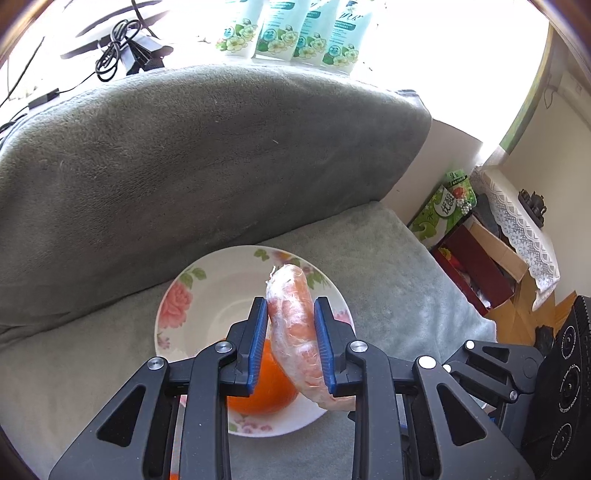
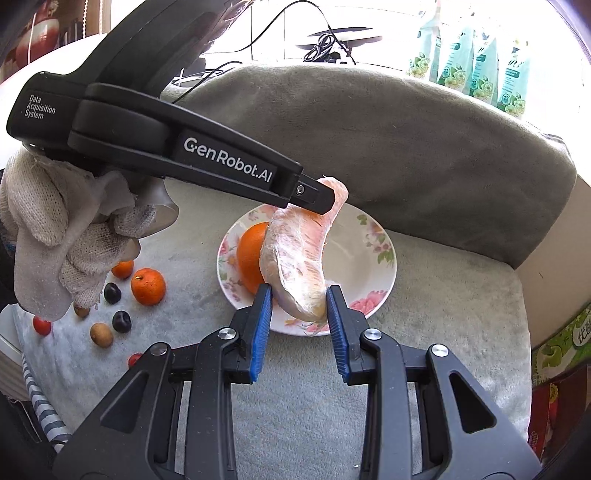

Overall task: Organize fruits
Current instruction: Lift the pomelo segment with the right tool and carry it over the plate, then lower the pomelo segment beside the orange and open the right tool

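Pink film-wrapped fruit wedge (image 1: 295,332), curved.

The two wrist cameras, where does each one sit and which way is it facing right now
Left wrist: rides on the left gripper, looking down over the sofa seat at the plate; its own jaws show, shut on the wrapped fruit.
Right wrist: rides on the right gripper, facing the sofa back; its own open jaws show around the fruit's lower end, plus the left gripper and gloved hand.
Shared: plate, orange, wrapped fruit, sofa, green pouches.
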Available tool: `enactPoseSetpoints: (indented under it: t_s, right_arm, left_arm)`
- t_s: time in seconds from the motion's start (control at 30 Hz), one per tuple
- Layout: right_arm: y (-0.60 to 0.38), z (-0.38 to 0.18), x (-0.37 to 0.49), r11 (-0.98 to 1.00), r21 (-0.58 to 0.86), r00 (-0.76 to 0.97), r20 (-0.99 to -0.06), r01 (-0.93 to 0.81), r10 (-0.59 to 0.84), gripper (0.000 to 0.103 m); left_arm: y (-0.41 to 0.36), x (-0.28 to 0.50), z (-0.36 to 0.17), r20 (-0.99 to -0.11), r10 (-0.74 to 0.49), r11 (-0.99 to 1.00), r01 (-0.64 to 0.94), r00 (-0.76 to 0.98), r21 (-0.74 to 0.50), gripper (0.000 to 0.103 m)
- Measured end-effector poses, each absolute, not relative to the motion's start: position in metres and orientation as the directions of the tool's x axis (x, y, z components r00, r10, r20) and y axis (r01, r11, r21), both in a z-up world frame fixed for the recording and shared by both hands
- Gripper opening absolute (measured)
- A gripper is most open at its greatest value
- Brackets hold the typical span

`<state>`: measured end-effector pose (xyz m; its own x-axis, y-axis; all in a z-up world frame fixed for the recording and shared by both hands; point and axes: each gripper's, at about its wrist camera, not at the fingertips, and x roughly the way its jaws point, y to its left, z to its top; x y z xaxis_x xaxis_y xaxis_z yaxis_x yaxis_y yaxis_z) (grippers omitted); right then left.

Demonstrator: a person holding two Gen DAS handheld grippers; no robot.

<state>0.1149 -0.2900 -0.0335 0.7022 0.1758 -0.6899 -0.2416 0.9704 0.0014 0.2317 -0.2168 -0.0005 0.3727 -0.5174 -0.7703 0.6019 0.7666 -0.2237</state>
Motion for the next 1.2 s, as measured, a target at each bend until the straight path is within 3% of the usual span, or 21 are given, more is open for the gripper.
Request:
enactPoseSetpoints:
  t_s: [0.07,0.13,0.37,0.43,0.5,0.57,0.83,1.0,1.13,1.2]
  right_arm:
    - [-0.296,-0.034,0.122,0.974,0.001,0.709,-0.685,-0.226,0.165,0.03]
    - [-0.304,-0.034,0.13,0.972,0.04,0.702,-0.684,-0.233,0.196,0.018]
    - [-0.313,-0.033,0.135,0.969,0.075,0.707,-0.671,-0.236,0.224,0.02]
    - [-0.312,-0.033,0.135,0.972,0.069,0.711,-0.67,-0.226,0.213,0.028]
    - [-0.312,-0.033,0.133,0.972,0.076,0.719,-0.661,-0.222,0.216,0.051]
    - [-0.315,-0.032,0.13,0.971,0.093,0.725,-0.65,-0.221,0.228,0.06]
    - [-0.319,-0.027,0.119,0.974,0.116,0.734,-0.641,-0.194,0.223,0.066]
    - [-0.319,-0.023,0.111,0.977,0.113,0.739,-0.639,-0.183,0.213,0.066]
    - [-0.315,-0.022,0.104,0.976,0.109,0.737,-0.642,-0.187,0.213,0.073]
    - [-0.314,-0.021,0.098,0.977,0.105,0.744,-0.635,-0.185,0.209,0.082]
  left_arm:
    - [-0.224,0.236,-0.004,-0.777,-0.52,0.76,0.607,0.356,-0.23,0.017]
    - [-0.231,0.239,-0.007,-0.782,-0.497,0.769,0.609,0.376,-0.196,0.017]
    - [-0.217,0.262,-0.001,-0.766,-0.489,0.813,0.537,0.418,-0.226,0.017]
    - [-0.214,0.262,0.002,-0.765,-0.484,0.814,0.54,0.424,-0.216,0.017]
    - [-0.211,0.263,0.005,-0.763,-0.482,0.817,0.535,0.431,-0.213,0.017]
    - [-0.209,0.264,0.006,-0.762,-0.483,0.818,0.533,0.432,-0.217,0.017]
    - [-0.211,0.258,0.007,-0.761,-0.487,0.813,0.539,0.428,-0.218,0.017]
    - [-0.208,0.251,0.009,-0.76,-0.492,0.808,0.549,0.425,-0.215,0.037]
    - [-0.206,0.242,0.011,-0.757,-0.494,0.807,0.55,0.428,-0.216,0.044]
    - [-0.203,0.238,0.013,-0.755,-0.489,0.813,0.542,0.437,-0.213,0.066]
